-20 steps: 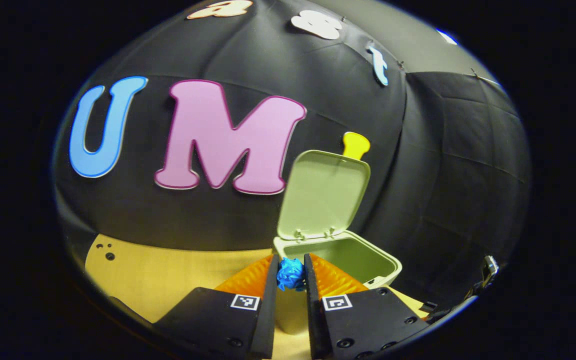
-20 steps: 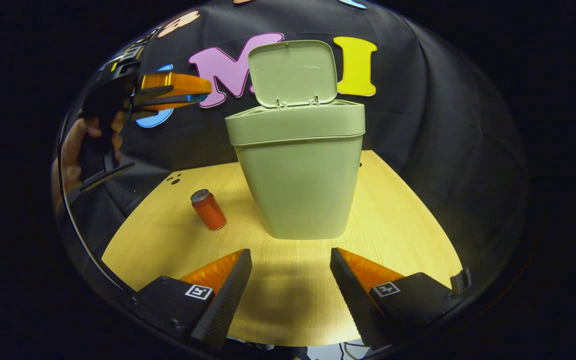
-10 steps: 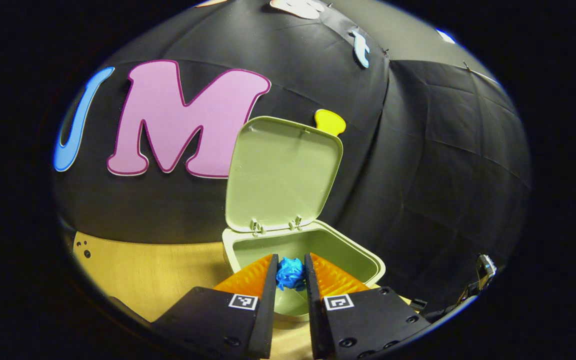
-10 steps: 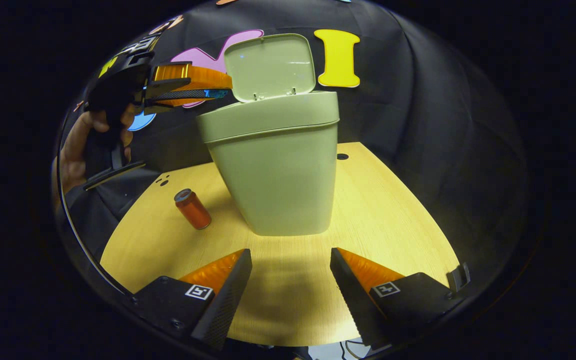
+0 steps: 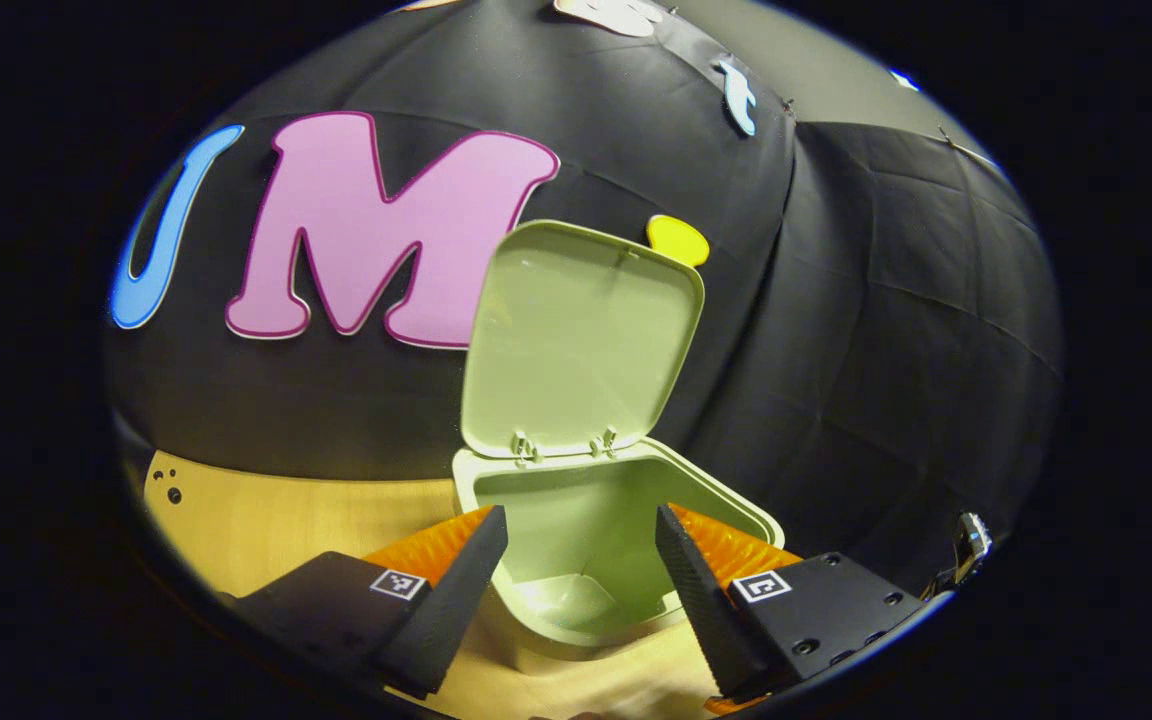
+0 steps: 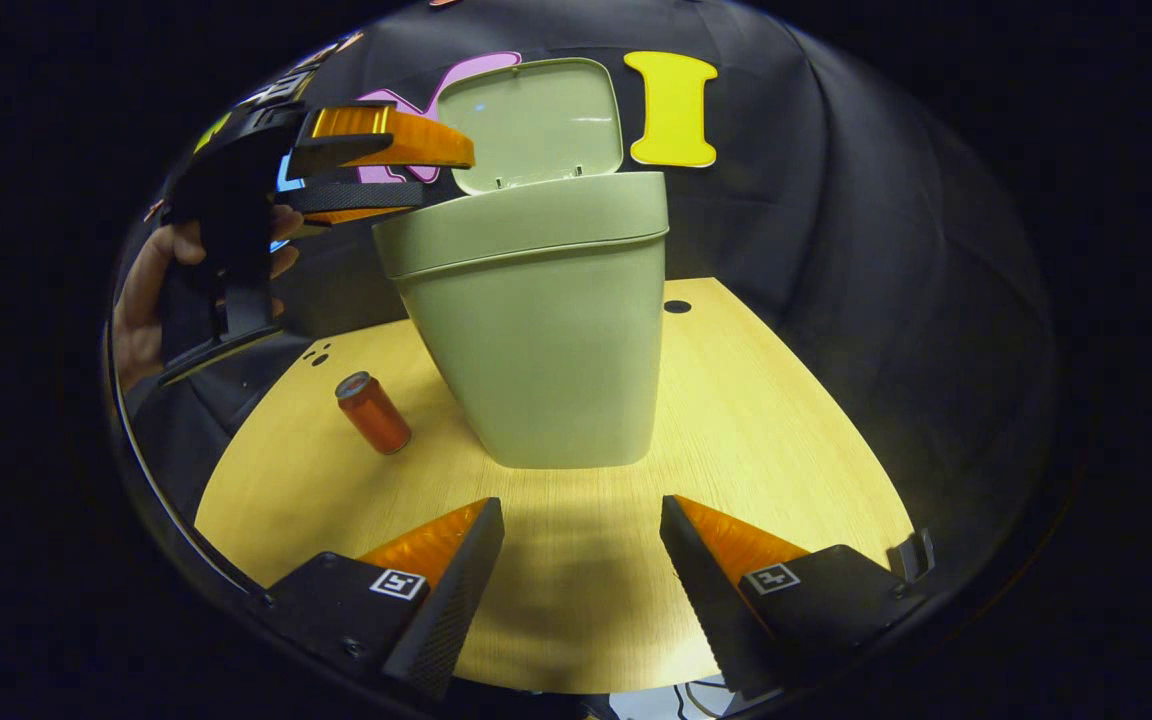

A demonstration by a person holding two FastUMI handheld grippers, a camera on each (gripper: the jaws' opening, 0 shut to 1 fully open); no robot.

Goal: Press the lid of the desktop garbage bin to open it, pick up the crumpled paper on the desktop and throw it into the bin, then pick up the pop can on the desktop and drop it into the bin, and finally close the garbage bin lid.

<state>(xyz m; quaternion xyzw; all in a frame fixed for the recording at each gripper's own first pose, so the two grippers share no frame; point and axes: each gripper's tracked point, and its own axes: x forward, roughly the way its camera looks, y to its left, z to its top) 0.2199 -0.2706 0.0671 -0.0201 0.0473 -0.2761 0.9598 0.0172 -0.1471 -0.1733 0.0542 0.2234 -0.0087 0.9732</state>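
Above the open mouth of the garbage bin, the left claw hangs with its two fingers spread wide and nothing between them; the crumpled paper cannot be made out in either view, and I judge it to have dropped inside, though the pale bottom of the bin shows no clear sign of it. From the right gripper view, that left claw sits at the bin's rim on its left side, held by a hand. The lid stands upright on its two small hinges at the back. The right claw is low over the near edge of the worktop, fingers apart and empty. The pop can stands slightly tilted in the picture, near the left edge of the worktop and just beside the bin's base, apart from it. The next step is likely the can: the claw should come at it from the side, close across its round body near the middle, and lift straight so it clears the bin's wide rim. The can is smooth metal and may slip or dent under a hard squeeze. The bin is matte, pale green plastic, tapering towards its base, with rounded corners; the worktop is light wood grain.
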